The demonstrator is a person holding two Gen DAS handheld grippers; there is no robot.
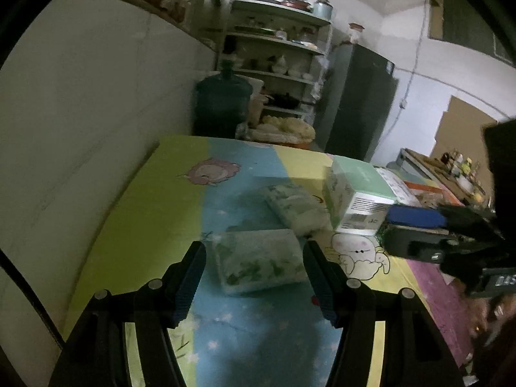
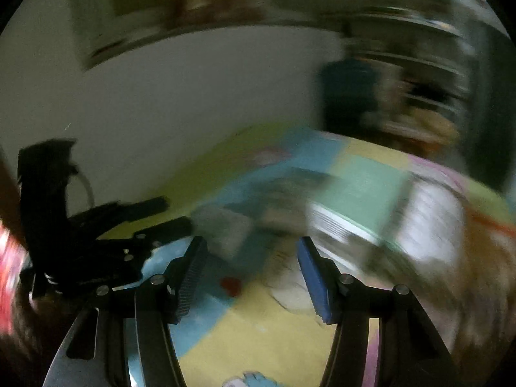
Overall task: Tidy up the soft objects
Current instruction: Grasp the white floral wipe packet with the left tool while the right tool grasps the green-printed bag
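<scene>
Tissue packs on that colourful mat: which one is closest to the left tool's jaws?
The flat soft pack with the green leaf print, lying right ahead of the open jaws. The second soft pack lies farther back, and the green-topped box stands to its right.

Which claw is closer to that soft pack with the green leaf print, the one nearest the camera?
Left. The left claw is open right in front of the leaf-print pack, framing it. The right claw is off to the side, near the green-topped box.

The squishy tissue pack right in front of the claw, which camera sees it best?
The left wrist view: the nearest tissue pack lies sharp on the mat, framed by the open left claw. The right wrist view is motion-blurred, showing only a grey smear.
</scene>
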